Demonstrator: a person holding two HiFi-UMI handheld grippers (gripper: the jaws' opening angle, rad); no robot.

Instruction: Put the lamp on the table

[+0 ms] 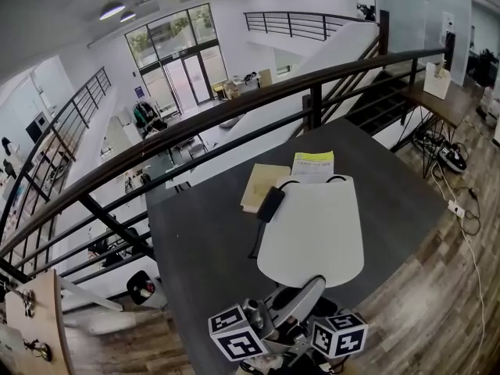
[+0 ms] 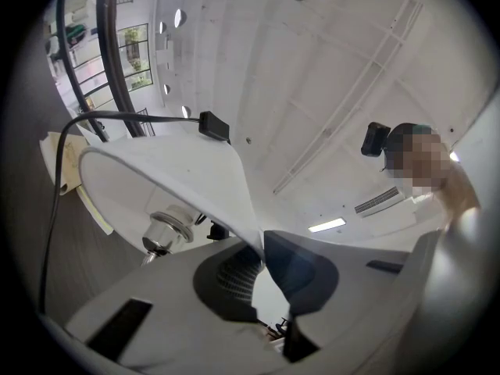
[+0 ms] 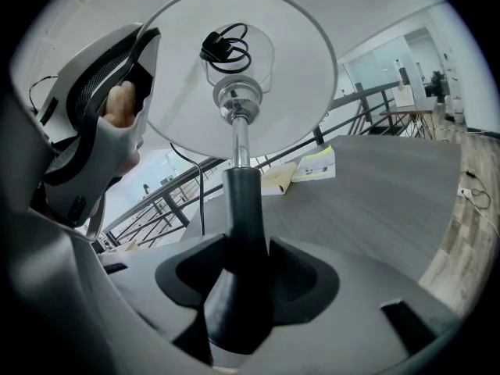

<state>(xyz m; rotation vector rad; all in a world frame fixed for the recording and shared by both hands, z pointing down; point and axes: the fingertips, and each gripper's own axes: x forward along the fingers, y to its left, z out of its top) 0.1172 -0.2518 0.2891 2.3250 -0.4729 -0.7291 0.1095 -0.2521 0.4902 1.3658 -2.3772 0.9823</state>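
Observation:
The lamp's white shade (image 1: 312,229) hangs over the near part of the dark table (image 1: 195,248). My left gripper (image 1: 262,319) is shut on the shade's rim; in the left gripper view the rim (image 2: 234,209) runs down between the jaws (image 2: 262,248), with the chrome socket (image 2: 166,229) underneath. My right gripper (image 1: 316,330) is shut on the lamp's black stem (image 3: 241,209), which rises from between the jaws (image 3: 242,280) to the shade (image 3: 297,69). The black cord (image 1: 256,237) trails to an adapter (image 1: 271,204) on the table. The lamp's base is hidden.
A tan notebook (image 1: 262,186) and a yellow-topped leaflet (image 1: 312,165) lie at the table's far side. A dark railing (image 1: 234,116) runs behind the table, with a drop to a lower floor beyond. Cables and a power strip (image 1: 457,207) lie on the wood floor at right.

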